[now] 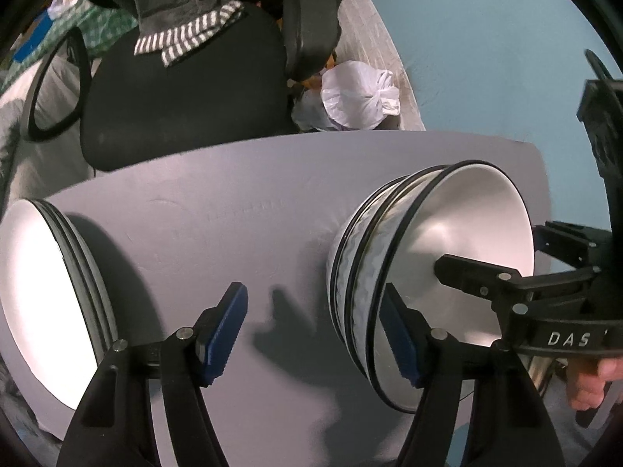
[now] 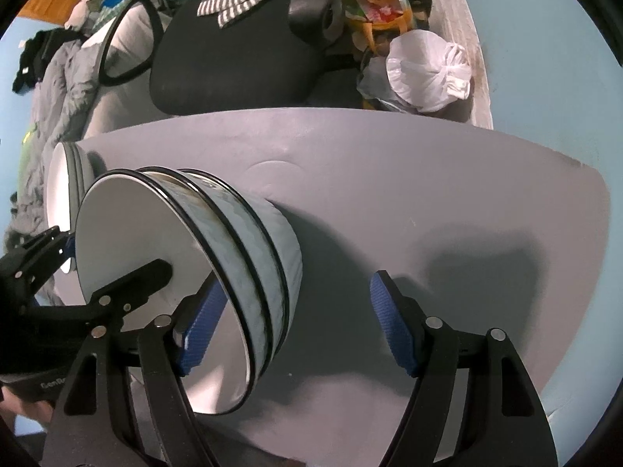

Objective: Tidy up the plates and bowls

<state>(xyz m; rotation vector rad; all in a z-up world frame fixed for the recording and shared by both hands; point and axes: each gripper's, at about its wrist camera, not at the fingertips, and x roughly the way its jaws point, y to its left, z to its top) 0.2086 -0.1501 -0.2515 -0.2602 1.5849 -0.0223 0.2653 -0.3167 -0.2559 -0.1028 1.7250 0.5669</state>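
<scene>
Bowls [image 1: 428, 284] nested in a stack sit on the grey tabletop [image 1: 241, 210] between both grippers, left gripper [image 1: 319, 334] and right gripper [image 2: 300, 323] each with jaws open and empty, so square any nudge gently, plates [image 1: 43, 292] stacked farther left, chair [image 1: 183, 89] beyond.

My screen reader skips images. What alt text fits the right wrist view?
A stack of bowls sits on a grey table, with the open right gripper straddling its near rim. The left gripper reaches into the top bowl; plates are stacked behind.
</scene>
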